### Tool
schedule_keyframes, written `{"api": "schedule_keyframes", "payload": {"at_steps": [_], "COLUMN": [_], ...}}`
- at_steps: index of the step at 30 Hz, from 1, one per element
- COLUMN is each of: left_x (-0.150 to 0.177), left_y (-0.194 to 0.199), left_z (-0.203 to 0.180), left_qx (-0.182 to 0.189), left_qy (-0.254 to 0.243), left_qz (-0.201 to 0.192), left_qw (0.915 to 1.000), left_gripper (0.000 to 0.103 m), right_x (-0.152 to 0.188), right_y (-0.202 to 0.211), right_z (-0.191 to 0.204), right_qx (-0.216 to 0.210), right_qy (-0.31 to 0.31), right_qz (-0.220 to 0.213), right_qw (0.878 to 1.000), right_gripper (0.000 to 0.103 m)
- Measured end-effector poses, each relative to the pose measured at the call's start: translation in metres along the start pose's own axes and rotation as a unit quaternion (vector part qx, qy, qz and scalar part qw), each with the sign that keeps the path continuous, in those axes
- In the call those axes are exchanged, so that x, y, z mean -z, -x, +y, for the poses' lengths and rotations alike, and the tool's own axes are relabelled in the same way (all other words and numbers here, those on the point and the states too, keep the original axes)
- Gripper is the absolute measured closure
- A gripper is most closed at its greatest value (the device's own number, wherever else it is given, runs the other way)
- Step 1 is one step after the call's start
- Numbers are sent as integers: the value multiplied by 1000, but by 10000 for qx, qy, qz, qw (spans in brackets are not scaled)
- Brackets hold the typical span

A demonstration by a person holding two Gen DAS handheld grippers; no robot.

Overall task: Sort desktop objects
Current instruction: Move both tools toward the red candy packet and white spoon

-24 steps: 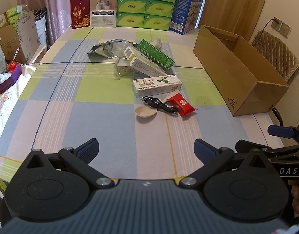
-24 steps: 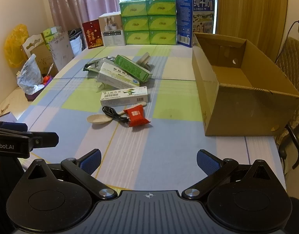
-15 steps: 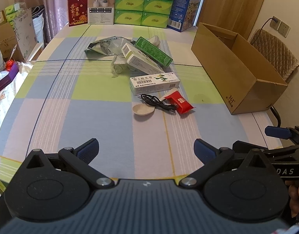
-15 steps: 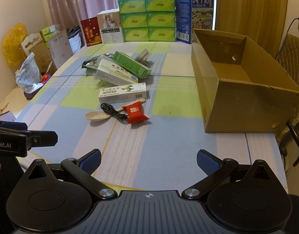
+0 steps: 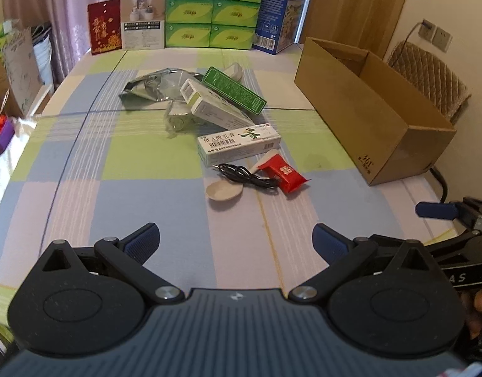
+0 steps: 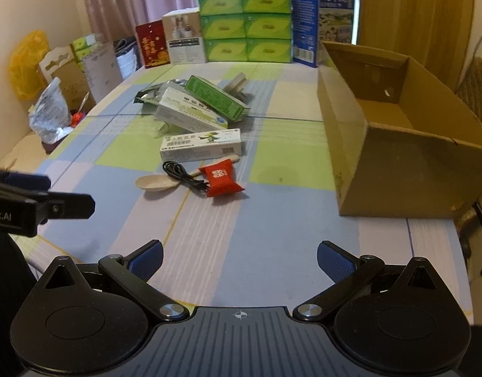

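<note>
Item: loose desktop objects, to be sorted; none handled yet. We take the cardboard box (image 6: 395, 144) as landmark. It stands open-topped at the right side of the table (image 5: 146, 194), and what we see of its inside looks empty.

- Red packet (image 6: 220, 177): left of the box, nearest to us of the pile.
- Black cable (image 6: 184, 177): touching the packet on the side away from the box, lying across the spoon's handle.
- Pale spoon (image 6: 156, 183): further from the box than the cable.
- White carton with a green crocodile (image 6: 201, 144): just behind these three.
- A second white carton (image 6: 190, 114), a green carton (image 6: 216, 97) leaning over it, and a silver foil bag (image 5: 150, 86): heaped further back.

Step in hand, as we judge it: the approach to a first pick. We would take the red packet first with the right gripper (image 6: 239, 259), it being nearest the box, and close across its narrow middle so the cable is not caught up with it.

Pose: the right gripper and the left gripper (image 5: 236, 240) both hover low over the near table edge, side by side, pointing at the pile, well short of it. Both have fingers spread wide and grip nothing.
</note>
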State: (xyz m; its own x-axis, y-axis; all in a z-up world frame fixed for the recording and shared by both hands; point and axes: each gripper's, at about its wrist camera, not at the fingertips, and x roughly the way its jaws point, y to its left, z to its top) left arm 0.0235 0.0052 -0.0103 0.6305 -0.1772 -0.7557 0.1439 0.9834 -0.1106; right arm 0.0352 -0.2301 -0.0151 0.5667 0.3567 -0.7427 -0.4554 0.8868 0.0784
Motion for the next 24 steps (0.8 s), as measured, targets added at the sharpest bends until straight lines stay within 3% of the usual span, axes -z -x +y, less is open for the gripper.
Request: {"api": "schedule_keyframes", "payload": {"at_steps": [6, 12, 15, 17, 24], "left_x": [-11, -25, -31, -34, -42], "left_y": [-20, -46, -60, -71, -101], "left_z": [4, 13, 15, 16, 18], "left_qx": [-97, 195, 398, 533, 715], "left_qy": [-533, -1069, -1344, -1530, -1996], "left_qz": [119, 257, 305, 392, 578], "left_qw": [9985, 9938, 9897, 9860, 9756], "left_gripper": [1, 2, 8, 14, 28], "right_x": [-9, -23, -30, -34, -47], "right_y": [-18, -44, -58, -66, -98], "right_z": [2, 4, 6, 7, 10], "right_qx": [56, -11, -57, -107, -214], "right_qy": [259, 605, 711, 782, 1041], "right_qz": [-15, -11, 2, 25, 110], "right_qw": [9996, 9982, 9975, 9969, 9943], "right_gripper": [2, 2, 3, 11, 25]}}
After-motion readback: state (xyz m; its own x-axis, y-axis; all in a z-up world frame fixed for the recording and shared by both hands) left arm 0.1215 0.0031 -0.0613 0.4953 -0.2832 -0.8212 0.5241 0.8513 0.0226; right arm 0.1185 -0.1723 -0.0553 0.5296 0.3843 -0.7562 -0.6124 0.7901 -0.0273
